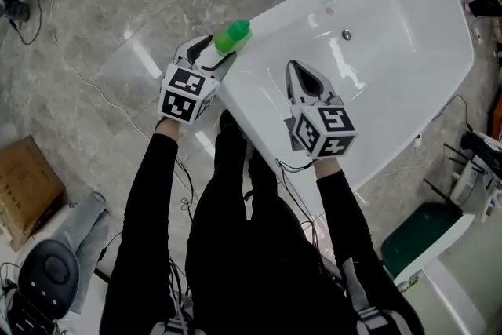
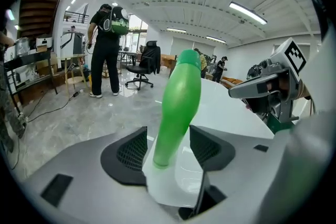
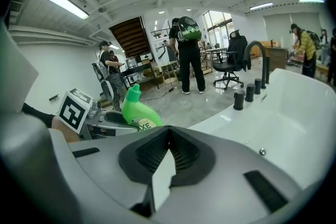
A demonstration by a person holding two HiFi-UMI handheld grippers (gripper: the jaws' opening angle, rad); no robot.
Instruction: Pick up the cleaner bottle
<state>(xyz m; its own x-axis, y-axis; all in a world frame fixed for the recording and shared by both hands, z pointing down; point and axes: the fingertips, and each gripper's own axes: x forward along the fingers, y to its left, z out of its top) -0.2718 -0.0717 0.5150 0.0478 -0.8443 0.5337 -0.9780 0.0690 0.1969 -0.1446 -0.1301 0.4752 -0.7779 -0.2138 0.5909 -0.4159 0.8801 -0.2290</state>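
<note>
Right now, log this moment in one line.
bottle: on tub rim | left claw: open, bottle between jaws | right claw: shut, empty | pickup: not yet

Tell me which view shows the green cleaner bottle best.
The left gripper view: the cleaner bottle sits large and centred between the open jaws of the left hand-held gripper. The right gripper view shows it small, label visible, bottom hidden. The head view shows only its green top.

White bathtub (image 1: 408,43); cleaner bottle (image 1: 233,36) seemingly on rim.
</note>
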